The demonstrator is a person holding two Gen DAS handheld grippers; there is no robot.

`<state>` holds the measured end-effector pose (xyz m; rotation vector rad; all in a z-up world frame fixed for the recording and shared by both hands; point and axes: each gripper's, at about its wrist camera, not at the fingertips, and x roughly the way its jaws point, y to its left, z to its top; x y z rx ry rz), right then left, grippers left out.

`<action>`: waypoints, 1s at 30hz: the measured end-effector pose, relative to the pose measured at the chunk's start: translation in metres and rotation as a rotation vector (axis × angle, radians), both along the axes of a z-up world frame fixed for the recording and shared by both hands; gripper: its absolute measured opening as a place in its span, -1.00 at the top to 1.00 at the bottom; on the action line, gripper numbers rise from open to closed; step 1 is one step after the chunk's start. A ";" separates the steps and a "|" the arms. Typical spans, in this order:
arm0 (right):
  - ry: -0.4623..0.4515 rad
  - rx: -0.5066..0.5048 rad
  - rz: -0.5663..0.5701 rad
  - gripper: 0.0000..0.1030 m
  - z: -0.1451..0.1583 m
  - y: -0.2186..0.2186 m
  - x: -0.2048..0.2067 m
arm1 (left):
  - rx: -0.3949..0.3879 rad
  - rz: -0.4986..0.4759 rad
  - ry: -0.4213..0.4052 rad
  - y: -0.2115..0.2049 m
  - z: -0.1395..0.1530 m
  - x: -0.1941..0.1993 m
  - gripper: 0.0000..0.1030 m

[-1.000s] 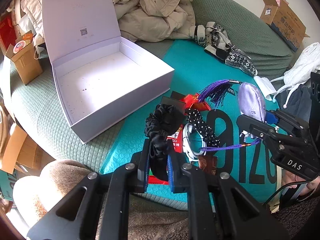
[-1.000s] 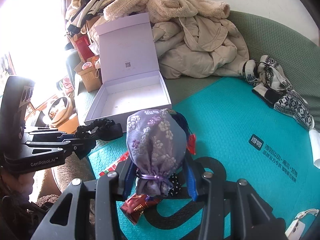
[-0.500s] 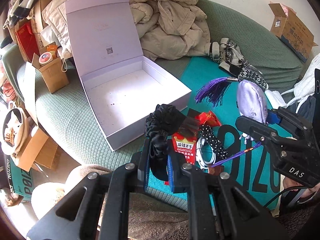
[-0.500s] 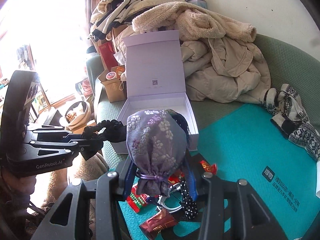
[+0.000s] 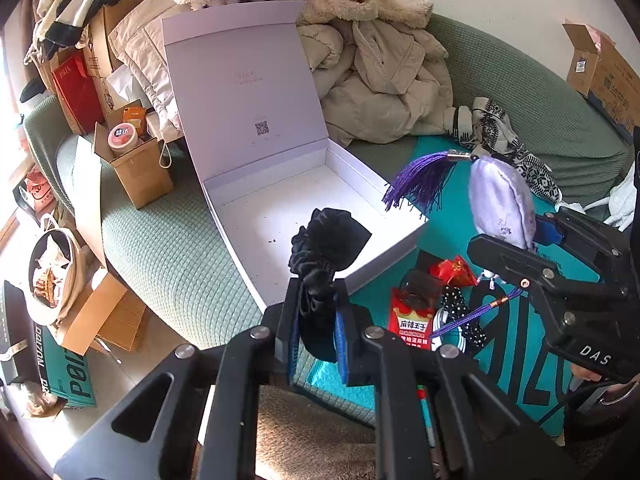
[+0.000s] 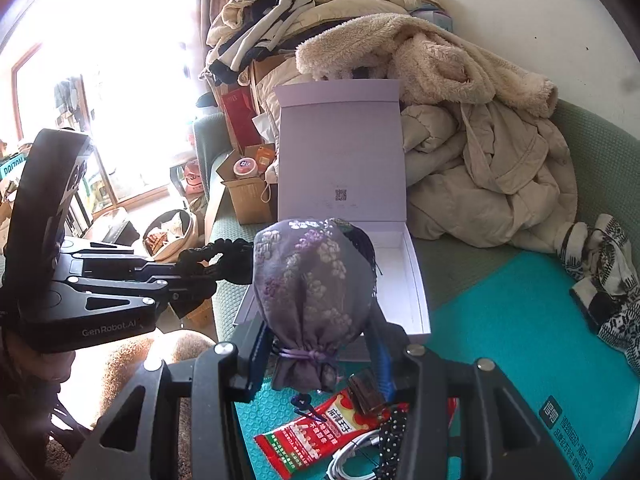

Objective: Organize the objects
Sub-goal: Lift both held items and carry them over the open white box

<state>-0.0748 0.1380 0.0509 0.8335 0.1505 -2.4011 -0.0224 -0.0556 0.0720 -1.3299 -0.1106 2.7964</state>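
Scrunchie (image 5: pixel 320 264) — black, ruffled, pinched by left gripper (image 5: pixel 316 332) | right gripper (image 6: pixel 320 356) grips lilac floral pouch (image 6: pixel 312 284)

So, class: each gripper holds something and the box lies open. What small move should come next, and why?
Probably carry the left gripper forward over the white box and release there. It is shut on the black scrunchie, held just short of the box's near wall, and the box interior looks bare. The right gripper, shut on the purple pouch, could follow.

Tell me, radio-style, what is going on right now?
Left tool shut on black scrunchie. Right tool shut on purple pouch. Open white box ahead, nothing in the way.
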 end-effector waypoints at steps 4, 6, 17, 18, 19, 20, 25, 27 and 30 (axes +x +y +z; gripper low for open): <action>0.006 0.000 0.003 0.16 0.003 -0.007 -0.018 | -0.004 0.003 -0.004 -0.012 0.003 -0.021 0.74; 0.006 0.004 0.004 0.16 0.005 -0.010 -0.027 | -0.006 0.000 -0.006 -0.017 0.005 -0.033 0.74; 0.038 0.042 0.012 0.16 0.005 -0.025 -0.081 | -0.021 0.000 -0.015 -0.035 0.003 -0.092 0.74; 0.040 0.045 0.013 0.16 0.004 -0.026 -0.085 | -0.024 0.000 -0.017 -0.037 0.002 -0.098 0.74; 0.043 0.049 0.013 0.16 0.004 -0.027 -0.091 | -0.024 0.000 -0.020 -0.038 0.001 -0.103 0.74; 0.045 0.052 0.013 0.16 0.003 -0.028 -0.096 | -0.024 0.000 -0.021 -0.040 -0.001 -0.108 0.74; 0.057 0.065 0.010 0.16 0.000 -0.035 -0.120 | -0.025 0.000 -0.028 -0.050 -0.008 -0.134 0.74; 0.065 0.074 0.012 0.16 -0.002 -0.038 -0.129 | -0.023 0.005 -0.027 -0.054 -0.012 -0.145 0.74; 0.077 0.093 0.011 0.16 -0.005 -0.042 -0.142 | -0.039 0.009 -0.027 -0.058 -0.019 -0.162 0.74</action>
